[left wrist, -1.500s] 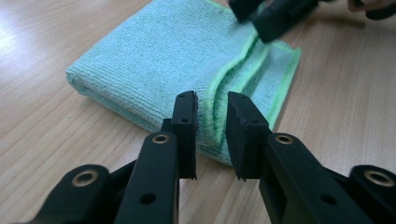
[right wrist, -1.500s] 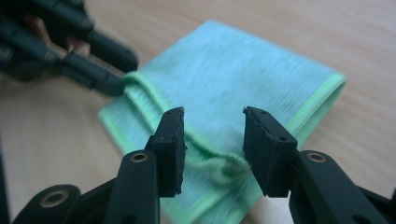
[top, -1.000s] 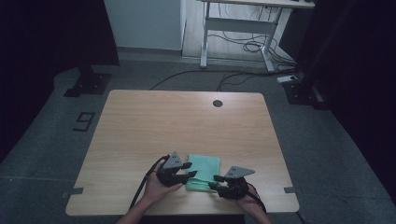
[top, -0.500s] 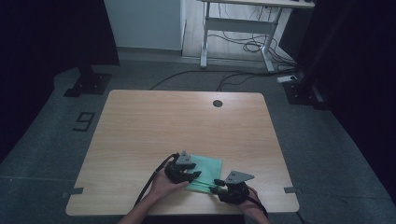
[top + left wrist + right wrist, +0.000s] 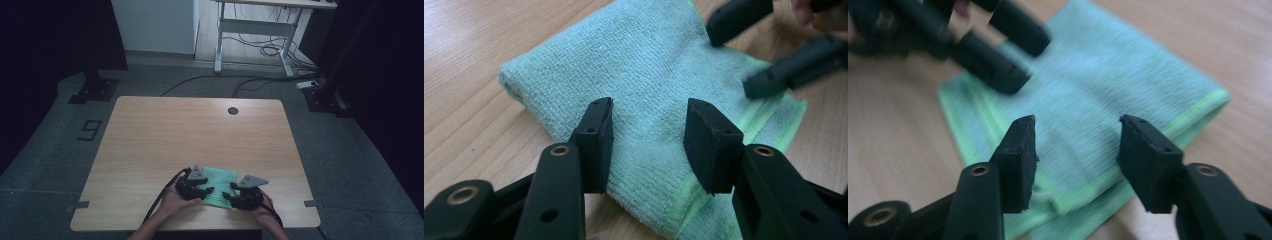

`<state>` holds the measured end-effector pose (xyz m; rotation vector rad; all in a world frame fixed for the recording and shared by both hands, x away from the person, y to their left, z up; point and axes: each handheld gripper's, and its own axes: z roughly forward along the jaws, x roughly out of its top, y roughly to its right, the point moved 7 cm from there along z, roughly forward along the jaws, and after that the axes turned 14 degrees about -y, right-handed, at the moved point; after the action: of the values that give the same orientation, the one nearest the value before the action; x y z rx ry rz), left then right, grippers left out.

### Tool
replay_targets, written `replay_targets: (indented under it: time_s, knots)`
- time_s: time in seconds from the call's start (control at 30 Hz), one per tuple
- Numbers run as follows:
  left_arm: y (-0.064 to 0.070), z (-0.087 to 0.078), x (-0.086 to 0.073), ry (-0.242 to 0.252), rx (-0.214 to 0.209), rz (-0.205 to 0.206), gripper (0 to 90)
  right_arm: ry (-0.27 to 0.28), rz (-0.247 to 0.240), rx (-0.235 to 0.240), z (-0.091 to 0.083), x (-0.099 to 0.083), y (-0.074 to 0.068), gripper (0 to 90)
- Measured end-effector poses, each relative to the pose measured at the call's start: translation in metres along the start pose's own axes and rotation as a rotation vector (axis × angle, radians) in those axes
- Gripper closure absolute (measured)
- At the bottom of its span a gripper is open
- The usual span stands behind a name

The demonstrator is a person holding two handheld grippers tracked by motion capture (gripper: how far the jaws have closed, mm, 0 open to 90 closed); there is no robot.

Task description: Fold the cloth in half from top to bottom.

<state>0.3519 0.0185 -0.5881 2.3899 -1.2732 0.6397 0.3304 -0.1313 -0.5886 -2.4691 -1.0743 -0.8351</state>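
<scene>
Broadly, the wooden bench carries a single item, a folded green cloth lying flat close to the near edge, somewhat toward the near right corner, with the rest of the top bare apart from a small dark grommet hole near the far edge. Compared with a second ago, both hands have drawn in: the left gripper, which sat just off the cloth's left side, now leans over it, and the right gripper has slid toward the near edge and inward onto the cloth's near right corner. In the left gripper view its fingers stand parted and released, straddling the terry surface near the stitched pale-green hem, with nothing pinched between them. In the right gripper view its fingers are likewise spread apart over the hemmed fold of the cloth, not yet closed on it, while the other gripper's dark tips blur at the upper left. I judge this closing-in as the set-up for a two-handed grasp of the cloth's near edge, probably to fold or unfold it; neither side has a hold yet, so the cloth lies undisturbed.
</scene>
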Motion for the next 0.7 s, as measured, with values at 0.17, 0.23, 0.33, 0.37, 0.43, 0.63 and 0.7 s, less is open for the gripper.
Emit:
replay_targets:
  time_s: [0.17,0.23,0.33,0.37,0.43,0.63,0.7]
  knots:
    - [0.003,0.000,-0.002,-0.015,0.016,0.002,53.5,-0.046,-0.014,-0.034,0.002,-0.008,-0.009,34.5]
    - [0.004,-0.001,-0.003,-0.017,0.021,0.004,52.4,-0.052,-0.009,-0.034,0.004,-0.011,-0.010,34.4]
    - [0.004,0.000,-0.003,-0.014,0.025,0.000,50.9,-0.060,-0.009,-0.031,0.004,-0.010,-0.010,34.7]
    - [0.004,0.000,-0.003,-0.015,0.028,-0.002,50.8,-0.060,-0.011,-0.033,0.004,-0.010,-0.010,35.0]
    - [0.003,0.001,-0.002,-0.012,0.030,-0.006,50.4,-0.057,-0.010,-0.033,0.005,-0.009,-0.008,35.5]
    - [-0.010,0.003,0.004,-0.016,0.036,-0.032,50.1,-0.046,-0.008,-0.029,0.011,-0.001,0.003,36.8]
    - [-0.017,0.004,0.007,-0.020,0.043,-0.040,50.1,-0.045,-0.010,-0.029,0.015,0.005,0.008,36.9]
